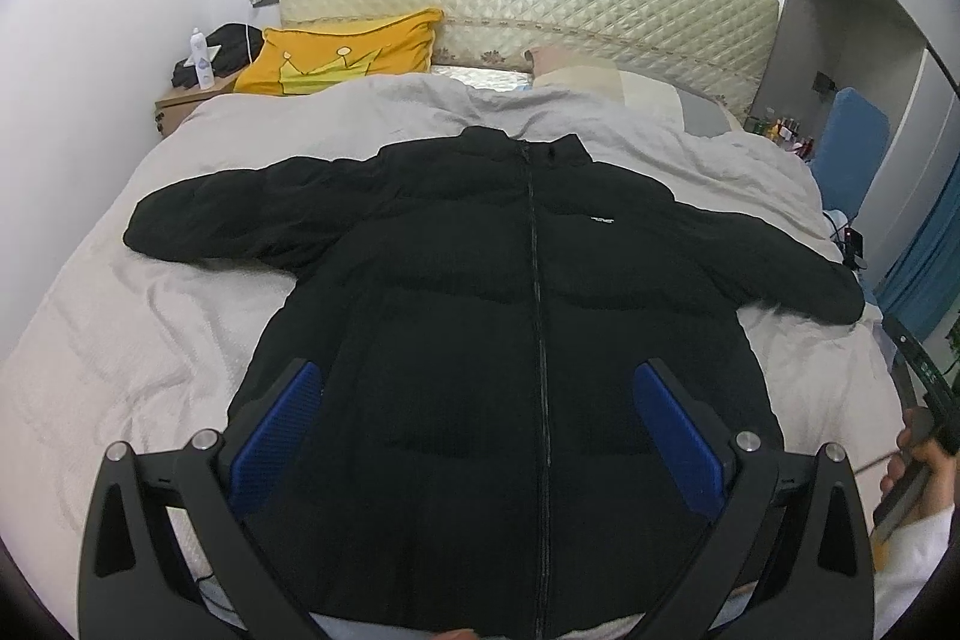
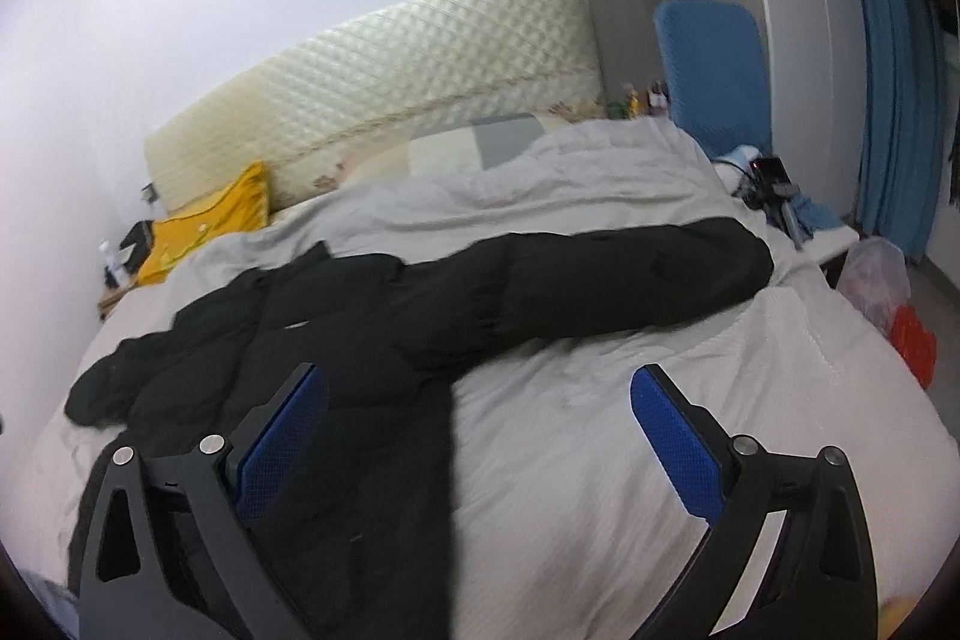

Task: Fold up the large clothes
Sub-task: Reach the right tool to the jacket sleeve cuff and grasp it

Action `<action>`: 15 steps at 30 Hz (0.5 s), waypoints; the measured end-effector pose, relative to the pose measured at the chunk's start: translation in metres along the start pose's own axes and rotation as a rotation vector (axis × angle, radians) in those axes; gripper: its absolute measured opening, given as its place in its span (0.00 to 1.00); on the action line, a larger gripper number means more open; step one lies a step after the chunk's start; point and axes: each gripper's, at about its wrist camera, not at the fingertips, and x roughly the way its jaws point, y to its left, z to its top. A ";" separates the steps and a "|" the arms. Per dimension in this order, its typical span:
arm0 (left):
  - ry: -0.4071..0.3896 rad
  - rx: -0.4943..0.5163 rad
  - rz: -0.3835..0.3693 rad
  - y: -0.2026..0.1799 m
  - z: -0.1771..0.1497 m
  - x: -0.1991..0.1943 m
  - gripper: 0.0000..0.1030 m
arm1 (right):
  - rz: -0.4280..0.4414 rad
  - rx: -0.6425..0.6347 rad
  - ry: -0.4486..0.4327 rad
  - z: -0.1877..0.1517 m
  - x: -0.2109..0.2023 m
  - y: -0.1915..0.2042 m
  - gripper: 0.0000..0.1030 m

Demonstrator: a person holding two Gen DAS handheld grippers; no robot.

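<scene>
The black puffer jacket (image 1: 510, 310) lies flat mid-bed (image 1: 150, 340), unfolded; left gripper (image 1: 480, 436) and right gripper (image 2: 480, 442) gape wide, empty.

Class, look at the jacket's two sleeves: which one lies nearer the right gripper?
The sleeve stretching toward the blue chair; the other sleeve lies far across, toward the yellow pillow.

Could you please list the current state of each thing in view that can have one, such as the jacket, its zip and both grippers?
Black jacket: unfolded, flat on the bed, front up, sleeves spread out.
Jacket zip: closed up to the collar.
Duvet: spread over the bed, wrinkled.
Left gripper: open, holding nothing, above the jacket's lower half.
Right gripper: open, holding nothing, near the jacket's right edge.
</scene>
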 end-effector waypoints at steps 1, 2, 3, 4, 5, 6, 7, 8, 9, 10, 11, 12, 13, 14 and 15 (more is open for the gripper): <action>0.004 0.001 0.003 0.000 0.001 0.004 1.00 | -0.010 0.014 0.008 0.001 0.011 -0.010 0.98; 0.008 0.002 0.005 0.000 0.002 0.009 1.00 | -0.016 0.033 0.018 0.002 0.023 -0.021 0.98; 0.012 0.002 0.007 0.000 0.004 0.014 1.00 | -0.022 0.053 0.026 0.003 0.036 -0.033 0.98; 0.015 0.002 0.008 0.000 0.005 0.017 1.00 | -0.026 0.064 0.030 0.003 0.043 -0.040 0.98; 0.019 0.004 0.010 0.000 0.006 0.023 1.00 | -0.034 0.091 0.038 0.003 0.056 -0.052 0.98; 0.023 0.006 0.013 0.000 0.007 0.027 1.00 | -0.039 0.117 0.048 0.001 0.065 -0.062 0.98; 0.025 0.007 0.016 0.000 0.008 0.031 1.00 | -0.036 0.147 0.057 0.000 0.075 -0.073 0.97; 0.026 0.007 0.018 0.000 0.008 0.034 1.00 | -0.035 0.190 0.065 0.000 0.088 -0.087 0.97; 0.031 0.008 0.020 0.000 0.009 0.039 1.00 | -0.041 0.224 0.072 -0.001 0.098 -0.099 0.96; 0.034 0.008 0.021 0.001 0.010 0.043 1.00 | -0.050 0.248 0.076 -0.002 0.105 -0.108 0.95; 0.039 0.009 0.024 0.001 0.011 0.049 1.00 | -0.058 0.282 0.076 -0.002 0.116 -0.121 0.94; 0.042 0.009 0.026 0.001 0.012 0.053 1.00 | -0.061 0.319 0.074 -0.002 0.127 -0.135 0.94; 0.045 0.009 0.028 0.000 0.012 0.057 1.00 | -0.064 0.340 0.073 -0.001 0.133 -0.143 0.93; 0.050 0.008 0.030 0.000 0.014 0.064 1.00 | -0.069 0.370 0.070 -0.001 0.142 -0.153 0.92; 0.053 0.008 0.032 -0.001 0.015 0.068 1.00 | -0.071 0.392 0.066 0.000 0.148 -0.159 0.92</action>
